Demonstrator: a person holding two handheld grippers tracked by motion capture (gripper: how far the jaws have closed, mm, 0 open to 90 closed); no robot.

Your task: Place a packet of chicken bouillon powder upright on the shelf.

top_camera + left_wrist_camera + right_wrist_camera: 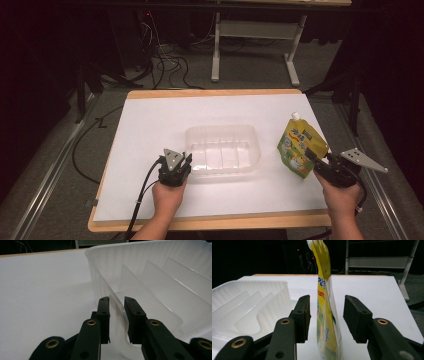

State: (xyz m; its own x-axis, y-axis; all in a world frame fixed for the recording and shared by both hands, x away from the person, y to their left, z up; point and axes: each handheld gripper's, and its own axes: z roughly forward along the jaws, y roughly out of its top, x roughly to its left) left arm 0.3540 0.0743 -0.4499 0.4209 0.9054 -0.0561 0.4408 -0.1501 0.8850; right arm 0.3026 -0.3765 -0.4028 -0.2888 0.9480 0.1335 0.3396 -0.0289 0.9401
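L jaws (117,305) clamp tray (155,272) wall — pouch (325,315) btwn open R jaws (327,315), untouched.

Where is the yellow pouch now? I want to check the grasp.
In the high view the yellow pouch stands at the table's right, beside the clear tray, between the right claw's open jaws.

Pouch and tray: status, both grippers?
Left gripper shut on the clear tray wall. Right gripper open, jaws straddling the upright yellow pouch, pads clear of it. Nothing in the way.

Left claw (176,167) clamped, jaws close together; right claw (320,162) jaws parted, gaping.
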